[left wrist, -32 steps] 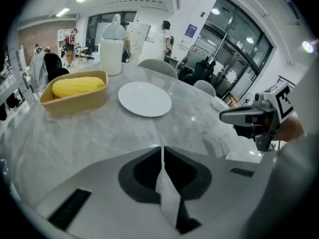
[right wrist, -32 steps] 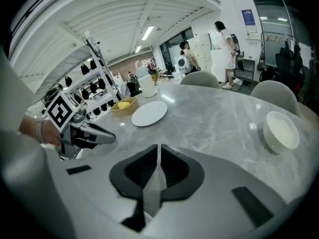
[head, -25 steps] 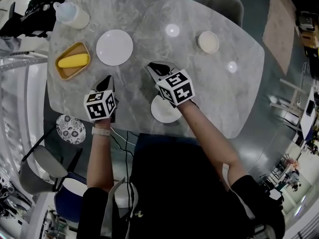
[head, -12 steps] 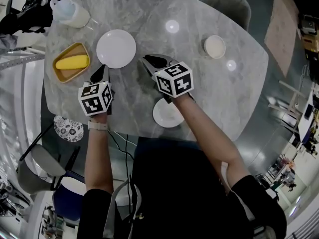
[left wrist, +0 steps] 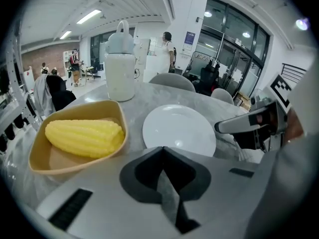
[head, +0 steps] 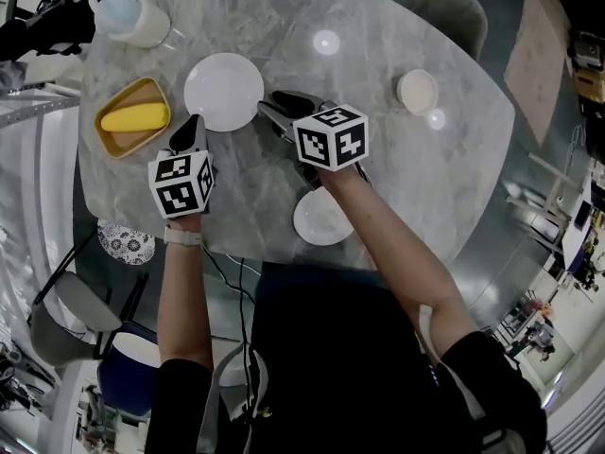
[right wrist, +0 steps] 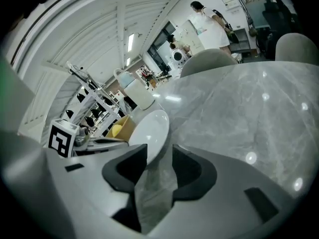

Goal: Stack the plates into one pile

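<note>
A large white plate (head: 224,91) (left wrist: 179,131) (right wrist: 149,128) lies on the marble table (head: 397,168). A smaller white plate (head: 323,217) sits near the front edge, under my right forearm. My left gripper (head: 189,129) (left wrist: 162,151) is shut and empty, just short of the large plate's near left rim. My right gripper (head: 269,107) (right wrist: 159,158) is at the plate's right rim. Its jaws are opening, the rim lies just ahead of the gap, and the pads do not press on it.
A yellow dish holding a corn cob (head: 132,116) (left wrist: 82,136) sits left of the large plate, with a pale bottle (head: 128,17) (left wrist: 120,66) behind it. A small cream bowl (head: 418,91) stands far right. A patterned plate (head: 123,242) lies off the table's left edge.
Both grippers have moved away from me toward the large white plate. The right gripper's jaws, shut before, now stand apart. The small plate has stayed put.
</note>
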`<action>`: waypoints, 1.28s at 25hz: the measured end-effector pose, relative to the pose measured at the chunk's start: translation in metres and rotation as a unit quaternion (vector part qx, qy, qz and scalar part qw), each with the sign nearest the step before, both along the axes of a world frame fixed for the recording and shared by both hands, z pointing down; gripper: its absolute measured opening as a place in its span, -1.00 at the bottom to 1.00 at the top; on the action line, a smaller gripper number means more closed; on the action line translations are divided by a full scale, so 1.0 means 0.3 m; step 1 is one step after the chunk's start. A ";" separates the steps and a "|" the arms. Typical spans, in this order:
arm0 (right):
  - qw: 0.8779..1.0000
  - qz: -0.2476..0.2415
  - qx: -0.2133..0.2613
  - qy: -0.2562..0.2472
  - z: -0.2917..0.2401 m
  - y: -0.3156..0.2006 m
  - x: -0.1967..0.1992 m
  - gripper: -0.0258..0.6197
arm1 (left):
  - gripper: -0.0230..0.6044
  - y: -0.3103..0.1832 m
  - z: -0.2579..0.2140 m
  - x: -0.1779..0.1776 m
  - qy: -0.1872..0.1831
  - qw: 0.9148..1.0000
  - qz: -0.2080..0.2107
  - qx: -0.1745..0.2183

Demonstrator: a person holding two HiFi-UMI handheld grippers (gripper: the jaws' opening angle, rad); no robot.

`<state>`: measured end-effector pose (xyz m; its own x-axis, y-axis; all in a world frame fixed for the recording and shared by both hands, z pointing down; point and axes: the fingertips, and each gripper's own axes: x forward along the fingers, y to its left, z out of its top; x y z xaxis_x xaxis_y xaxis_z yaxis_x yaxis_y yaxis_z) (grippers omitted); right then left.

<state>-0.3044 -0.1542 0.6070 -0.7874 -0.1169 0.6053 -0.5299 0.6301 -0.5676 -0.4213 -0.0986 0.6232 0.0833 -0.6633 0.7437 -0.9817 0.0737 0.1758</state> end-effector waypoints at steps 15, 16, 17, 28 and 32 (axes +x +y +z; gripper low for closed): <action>0.999 -0.005 -0.017 -0.035 -0.006 0.004 -0.100 -0.42 | -0.89 0.005 0.019 0.019 0.006 1.000 0.011 0.009; 0.999 -0.006 -0.019 -0.037 -0.007 0.005 -0.106 -0.43 | -0.90 0.005 0.018 0.018 0.007 1.000 0.010 0.009; 0.999 -0.006 -0.022 -0.038 -0.008 0.007 -0.110 -0.48 | -0.90 0.005 0.018 0.018 0.009 1.000 0.009 0.010; 0.999 0.016 -0.038 -0.030 -0.011 0.018 -0.084 -0.72 | -0.90 0.007 0.022 0.018 0.019 1.000 0.010 0.014; 0.998 0.022 -0.042 -0.039 -0.027 0.034 -0.074 -0.75 | -0.89 0.013 0.025 0.030 0.018 1.000 0.013 0.007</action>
<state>-0.3266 -0.1441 0.5988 -0.8281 -0.1048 0.5507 -0.5079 0.5560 -0.6579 -0.4123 -0.0947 0.6307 0.1279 -0.6709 0.7305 -0.9761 0.0451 0.2124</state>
